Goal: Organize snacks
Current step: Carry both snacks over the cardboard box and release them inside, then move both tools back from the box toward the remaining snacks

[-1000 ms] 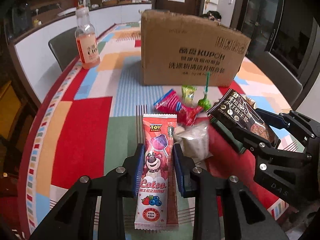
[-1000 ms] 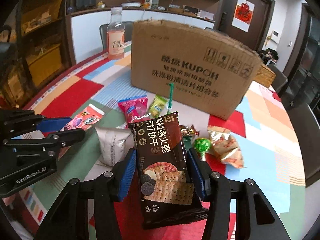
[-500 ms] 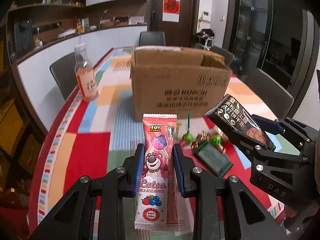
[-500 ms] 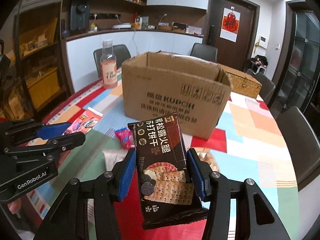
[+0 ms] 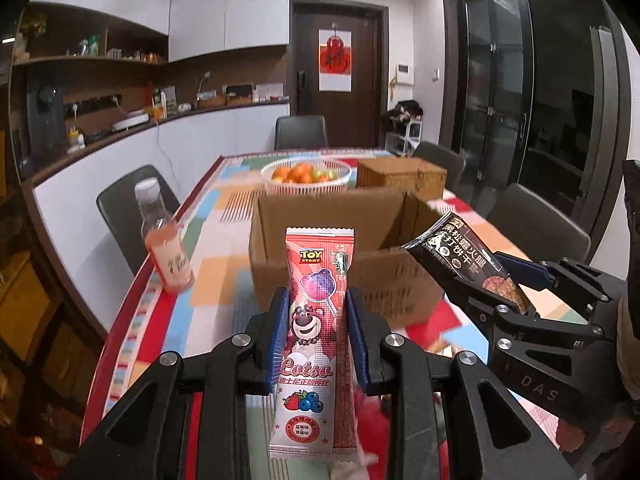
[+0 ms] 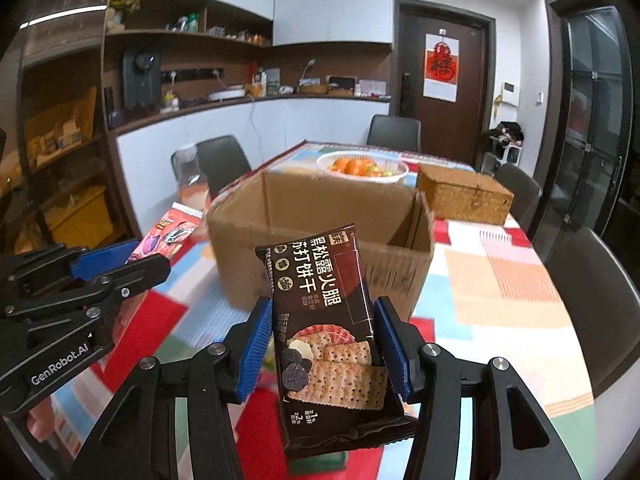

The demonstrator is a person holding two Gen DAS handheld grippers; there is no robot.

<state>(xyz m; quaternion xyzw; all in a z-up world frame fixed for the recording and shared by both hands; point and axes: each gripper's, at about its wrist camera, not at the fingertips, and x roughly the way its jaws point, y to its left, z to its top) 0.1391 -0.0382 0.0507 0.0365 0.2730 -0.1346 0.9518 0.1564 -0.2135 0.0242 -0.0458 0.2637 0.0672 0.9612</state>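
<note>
Left claw (image 5: 318, 338) pinches the light, crinkly lollipop packet (image 5: 316, 344) mid-length, right claw (image 6: 323, 350) clamps the fragile cracker pack (image 6: 325, 332) by its edges, the open cardboard box (image 6: 320, 240) just ahead of both.

A home dining kitchen: patchwork-clothed table (image 6: 500, 280), dark chairs (image 6: 394, 134), counter (image 6: 260, 100), wall shelves (image 6: 180, 34), fruit bowl (image 5: 306, 178).
</note>
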